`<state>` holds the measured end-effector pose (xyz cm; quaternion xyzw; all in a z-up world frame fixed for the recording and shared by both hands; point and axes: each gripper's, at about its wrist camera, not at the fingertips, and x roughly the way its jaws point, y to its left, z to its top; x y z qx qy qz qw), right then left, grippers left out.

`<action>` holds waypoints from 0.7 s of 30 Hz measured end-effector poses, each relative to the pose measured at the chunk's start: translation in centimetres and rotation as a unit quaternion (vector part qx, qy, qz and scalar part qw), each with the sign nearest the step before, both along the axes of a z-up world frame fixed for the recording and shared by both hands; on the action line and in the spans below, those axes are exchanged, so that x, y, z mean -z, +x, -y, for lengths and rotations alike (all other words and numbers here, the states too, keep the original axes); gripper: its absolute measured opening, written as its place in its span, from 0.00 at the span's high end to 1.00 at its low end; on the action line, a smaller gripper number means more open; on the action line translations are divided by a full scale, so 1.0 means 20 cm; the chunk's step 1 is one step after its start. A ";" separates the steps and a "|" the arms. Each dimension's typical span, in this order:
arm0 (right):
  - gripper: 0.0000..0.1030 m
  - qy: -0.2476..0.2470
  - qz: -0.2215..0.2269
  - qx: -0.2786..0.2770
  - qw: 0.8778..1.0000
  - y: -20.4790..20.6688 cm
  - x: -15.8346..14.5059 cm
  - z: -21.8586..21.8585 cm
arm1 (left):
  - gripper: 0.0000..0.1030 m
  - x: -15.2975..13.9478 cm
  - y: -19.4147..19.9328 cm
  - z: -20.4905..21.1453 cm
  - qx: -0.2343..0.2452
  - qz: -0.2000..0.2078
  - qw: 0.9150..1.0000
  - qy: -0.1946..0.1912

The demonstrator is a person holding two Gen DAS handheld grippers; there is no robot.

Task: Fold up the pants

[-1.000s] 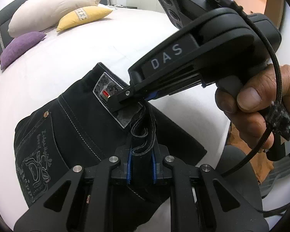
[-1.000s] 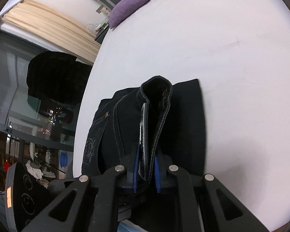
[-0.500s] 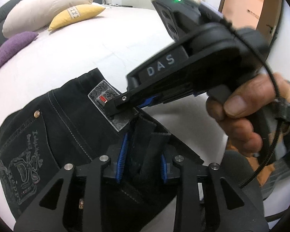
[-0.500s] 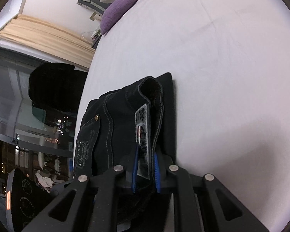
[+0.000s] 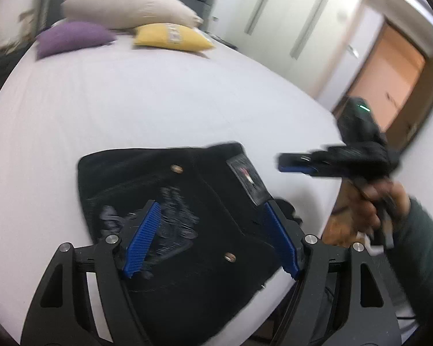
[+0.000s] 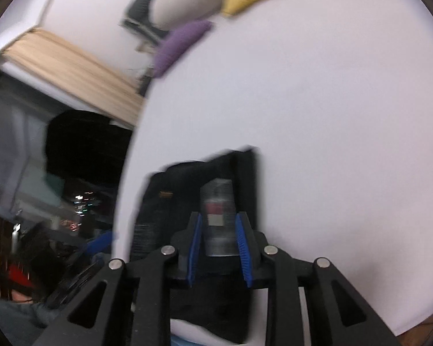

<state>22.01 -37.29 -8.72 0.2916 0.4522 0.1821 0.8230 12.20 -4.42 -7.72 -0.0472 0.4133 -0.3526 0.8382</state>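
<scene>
Two grippers hang over the folded black pants [image 5: 193,216] on the white bed [image 5: 158,101]: the left gripper [image 5: 213,242] gapes wide, empty, while the right gripper [image 6: 219,248] (blurred) stands parted above the waistband patch [image 6: 218,219].

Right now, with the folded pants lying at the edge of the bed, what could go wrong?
1. The pants lie by the bed's edge, so a nudge may slide them off.
2. The open left gripper hangs low over them; its fingers could catch the fabric and undo the fold.
3. In the right wrist view the open right gripper frames the waistband label and might drag it.
</scene>
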 end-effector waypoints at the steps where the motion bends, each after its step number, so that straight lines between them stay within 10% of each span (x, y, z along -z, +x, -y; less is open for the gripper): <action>1: 0.73 0.002 0.009 -0.012 1.000 0.00 -0.03 -0.04 | 0.30 0.01 0.01 -0.02 -0.005 -0.003 1.000 -0.003; 12: 0.90 -0.004 -0.071 -0.041 0.997 -0.02 0.27 -0.13 | 0.30 0.25 0.19 0.02 0.014 -0.083 0.996 0.032; 17: 0.59 -0.017 -0.038 -0.060 0.997 -0.03 0.13 -0.16 | 0.30 0.08 0.38 -0.01 -0.002 -0.034 0.999 0.015; 21: 0.58 -0.036 -0.049 -0.066 0.996 0.03 0.18 -0.20 | 0.30 0.21 0.64 0.04 -0.007 -0.075 0.997 0.031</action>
